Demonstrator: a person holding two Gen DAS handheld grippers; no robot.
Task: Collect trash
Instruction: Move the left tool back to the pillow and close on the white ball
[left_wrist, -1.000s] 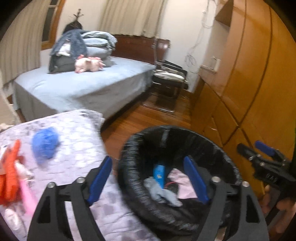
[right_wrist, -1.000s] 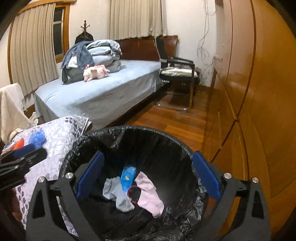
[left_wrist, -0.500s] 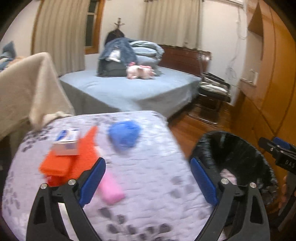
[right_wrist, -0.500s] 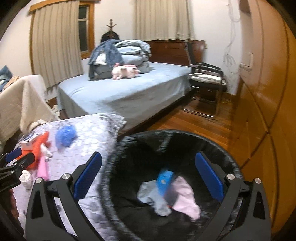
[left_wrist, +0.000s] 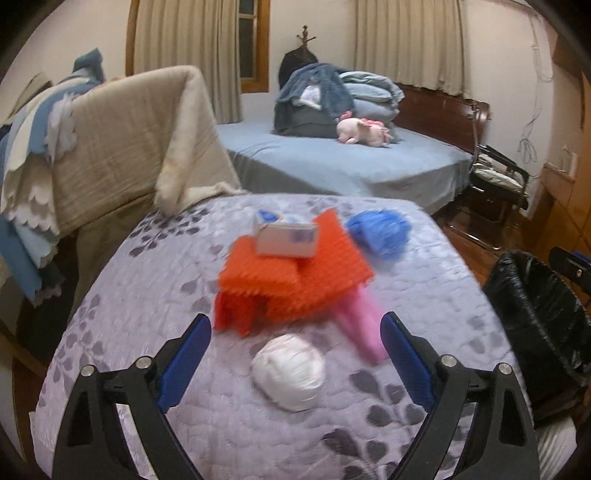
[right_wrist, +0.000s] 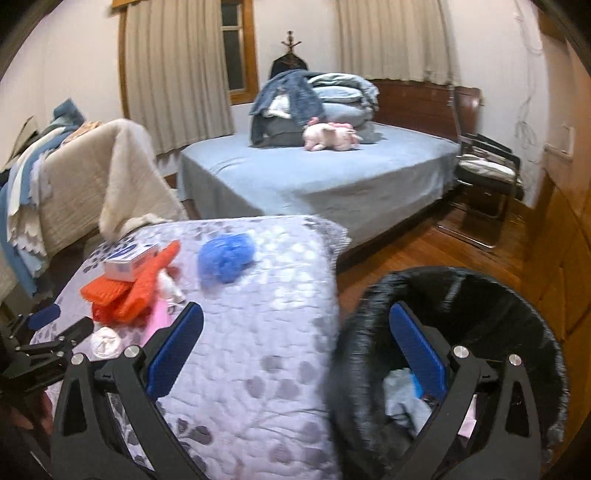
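Observation:
On the lilac quilted table (left_wrist: 155, 295) lie a white crumpled ball (left_wrist: 288, 373), orange ridged pieces (left_wrist: 295, 273) with a small white box (left_wrist: 288, 240) on top, a pink item (left_wrist: 364, 325) and a blue crumpled bag (left_wrist: 380, 232). My left gripper (left_wrist: 295, 328) hovers open just short of the white ball, nothing between its fingers. My right gripper (right_wrist: 295, 317) is open and empty, over the gap between the table's edge and the black-lined bin (right_wrist: 480, 291). Grey cloth (right_wrist: 402, 398) lies in the bin. The blue bag (right_wrist: 225, 262) and the left gripper (right_wrist: 55, 332) show in the right wrist view.
A chair draped in a beige blanket (left_wrist: 122, 147) stands behind the table at left. A blue bed (left_wrist: 332, 162) with piled clothes fills the back. A black chair (left_wrist: 498, 173) and wooden cabinets (right_wrist: 569, 221) line the right, over wood floor (right_wrist: 424, 251).
Both grippers have swung left, away from the bin. The left one now faces the trash pile on the table; the right one looks at the table's edge, with the bin at its right.

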